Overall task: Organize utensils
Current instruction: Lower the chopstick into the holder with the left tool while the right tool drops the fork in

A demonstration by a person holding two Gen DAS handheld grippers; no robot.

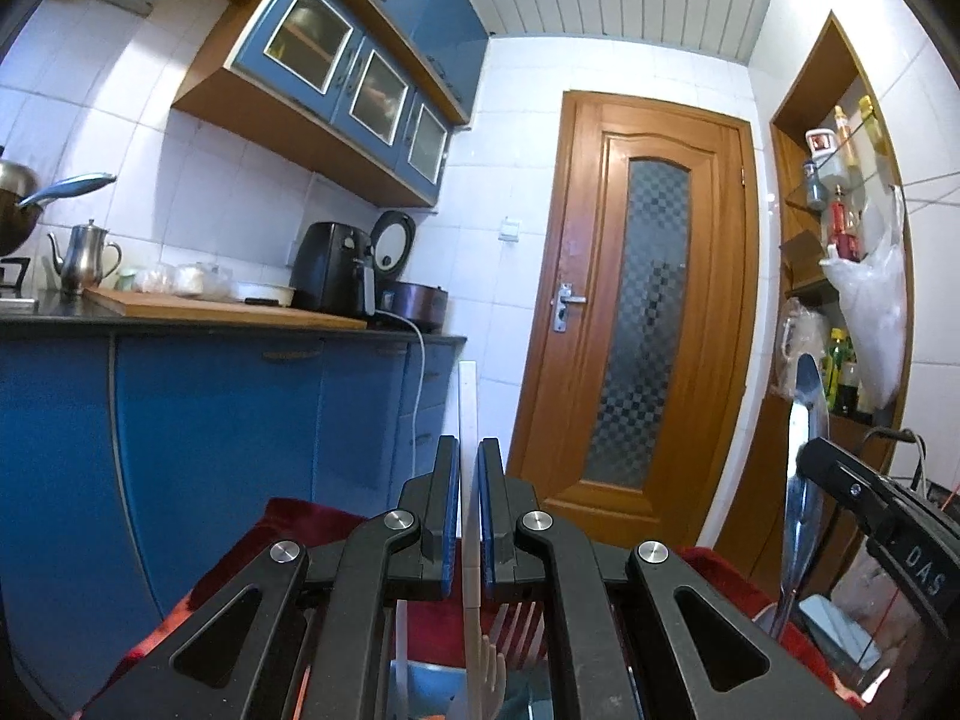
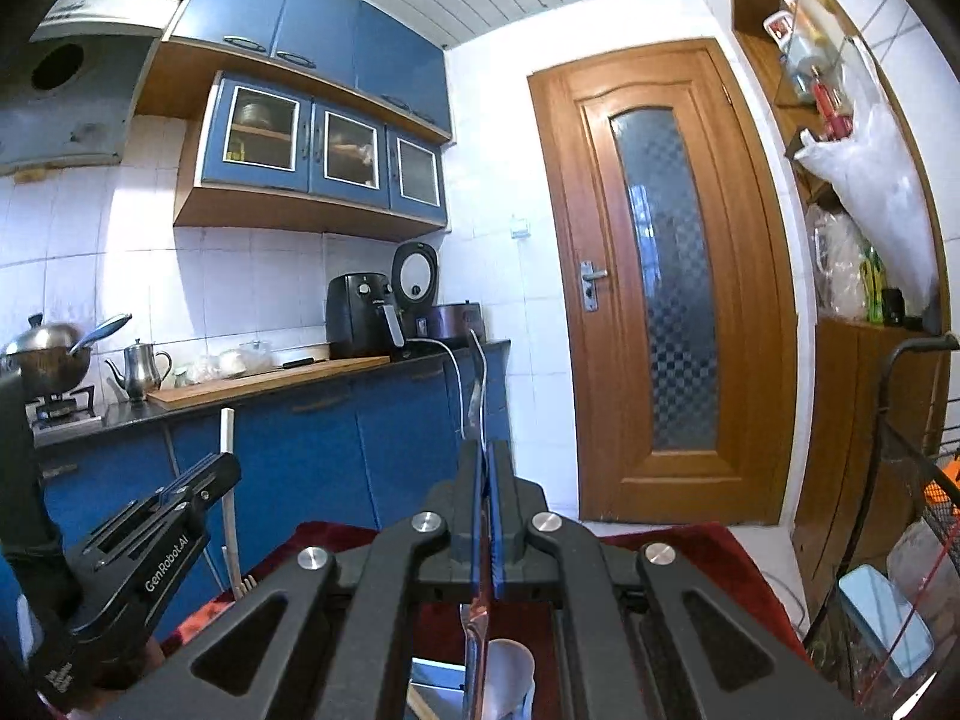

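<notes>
My left gripper [image 1: 470, 450] is shut on a white plastic fork [image 1: 468, 408]; its handle stands up between the pads and its tines hang below [image 1: 489, 669]. My right gripper [image 2: 483, 450] is shut on a metal spoon [image 2: 477, 384], held upright with its handle up. The spoon's bowl hangs below the jaws over a pale cup [image 2: 510, 678]. The spoon also shows in the left wrist view [image 1: 804, 438], with the right gripper [image 1: 840, 474] on it. The left gripper with the fork [image 2: 227, 480] shows at left in the right wrist view.
A red cloth [image 2: 690, 546] covers the surface below both grippers. A blue kitchen counter [image 1: 210, 408] with an air fryer [image 1: 333, 267], kettle and cutting board stands at left. A wooden door [image 1: 642, 312] is ahead. A wire basket [image 2: 912, 480] and shelves stand at right.
</notes>
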